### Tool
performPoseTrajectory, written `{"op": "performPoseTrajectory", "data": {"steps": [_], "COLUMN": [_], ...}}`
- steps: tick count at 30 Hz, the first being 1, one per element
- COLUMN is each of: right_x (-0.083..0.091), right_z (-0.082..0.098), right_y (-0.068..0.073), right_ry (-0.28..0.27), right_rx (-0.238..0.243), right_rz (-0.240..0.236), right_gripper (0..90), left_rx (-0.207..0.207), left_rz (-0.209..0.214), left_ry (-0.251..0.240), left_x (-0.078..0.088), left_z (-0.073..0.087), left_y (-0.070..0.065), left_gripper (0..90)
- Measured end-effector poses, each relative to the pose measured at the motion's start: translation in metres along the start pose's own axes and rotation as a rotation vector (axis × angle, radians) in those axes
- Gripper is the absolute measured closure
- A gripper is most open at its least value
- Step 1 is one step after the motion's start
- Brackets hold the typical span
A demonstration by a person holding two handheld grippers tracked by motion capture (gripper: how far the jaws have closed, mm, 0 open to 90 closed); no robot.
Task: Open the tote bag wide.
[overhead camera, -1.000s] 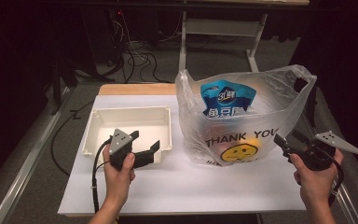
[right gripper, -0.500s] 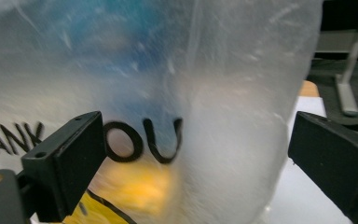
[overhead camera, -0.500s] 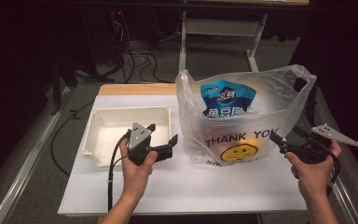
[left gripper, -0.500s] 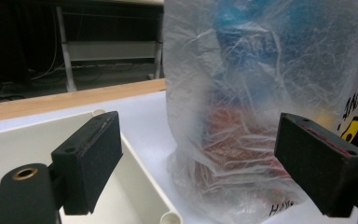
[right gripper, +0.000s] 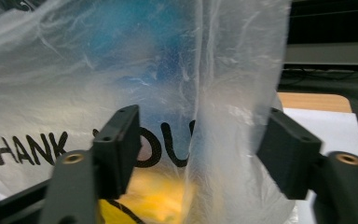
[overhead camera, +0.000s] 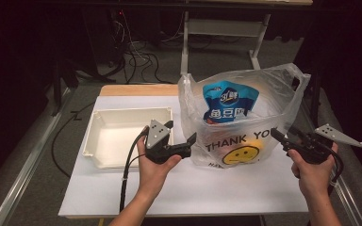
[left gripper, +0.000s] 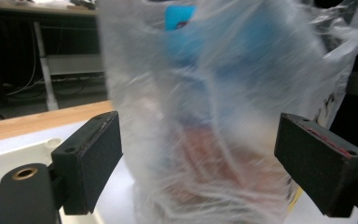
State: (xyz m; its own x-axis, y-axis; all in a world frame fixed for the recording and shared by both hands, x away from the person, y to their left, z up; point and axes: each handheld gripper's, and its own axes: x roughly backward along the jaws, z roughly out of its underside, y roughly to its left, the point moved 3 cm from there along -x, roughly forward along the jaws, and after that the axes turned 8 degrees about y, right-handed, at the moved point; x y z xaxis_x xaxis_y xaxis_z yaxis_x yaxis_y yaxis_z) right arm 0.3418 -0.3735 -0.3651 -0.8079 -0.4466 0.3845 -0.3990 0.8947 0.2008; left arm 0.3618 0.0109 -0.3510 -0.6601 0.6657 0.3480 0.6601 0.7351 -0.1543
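Note:
A clear plastic bag (overhead camera: 245,117) printed "THANK YOU" with a yellow smiley stands upright on the white table (overhead camera: 179,188). Inside it a blue snack packet (overhead camera: 230,99) leans near the top, with orange and yellow items lower down. My left gripper (overhead camera: 188,143) is open, its jaws close to the bag's left side; the bag (left gripper: 214,116) fills the space ahead of them. My right gripper (overhead camera: 277,136) is open at the bag's right side, and its jaws stand either side of a fold of the bag (right gripper: 200,116).
A shallow white tray (overhead camera: 122,134) lies empty on the table left of the bag, just behind my left hand. A wooden strip (overhead camera: 139,89) edges the table's far side. Cables and a metal frame sit on the dark floor beyond.
My left gripper has moved right from over the tray to the bag's left side. My right gripper has edged slightly closer to the bag's right side.

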Motion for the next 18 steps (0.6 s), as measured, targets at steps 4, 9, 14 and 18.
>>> {"op": "performPoseTrajectory", "data": {"steps": [4, 9, 14, 18], "right_x": [0.0, -0.0019, -0.0028, -0.004], "right_z": [0.002, 0.0028, 0.0045, 0.0098], "right_y": [0.0004, 0.0001, 0.0035, 0.0031], "right_ry": [0.0, 0.018, 0.044, 0.073], "right_rx": [0.001, -0.008, 0.006, 0.003], "right_rz": [-0.017, -0.026, -0.042, -0.005], "right_gripper": [48.5, 76.9, 90.0, 90.0], "left_rx": [-0.018, -0.025, -0.002, 0.01], "left_rz": [0.008, 0.016, 0.057, 0.113], "left_ry": [-0.006, -0.022, -0.025, 0.022], "left_x": [-0.0037, -0.006, -0.0039, -0.0071], "left_z": [-0.0027, -0.0028, -0.0016, 0.0065], "left_y": [-0.0073, -0.0093, -0.0049, -0.0026], "left_gripper": [15.4, 19.7, 67.7, 81.6]}}
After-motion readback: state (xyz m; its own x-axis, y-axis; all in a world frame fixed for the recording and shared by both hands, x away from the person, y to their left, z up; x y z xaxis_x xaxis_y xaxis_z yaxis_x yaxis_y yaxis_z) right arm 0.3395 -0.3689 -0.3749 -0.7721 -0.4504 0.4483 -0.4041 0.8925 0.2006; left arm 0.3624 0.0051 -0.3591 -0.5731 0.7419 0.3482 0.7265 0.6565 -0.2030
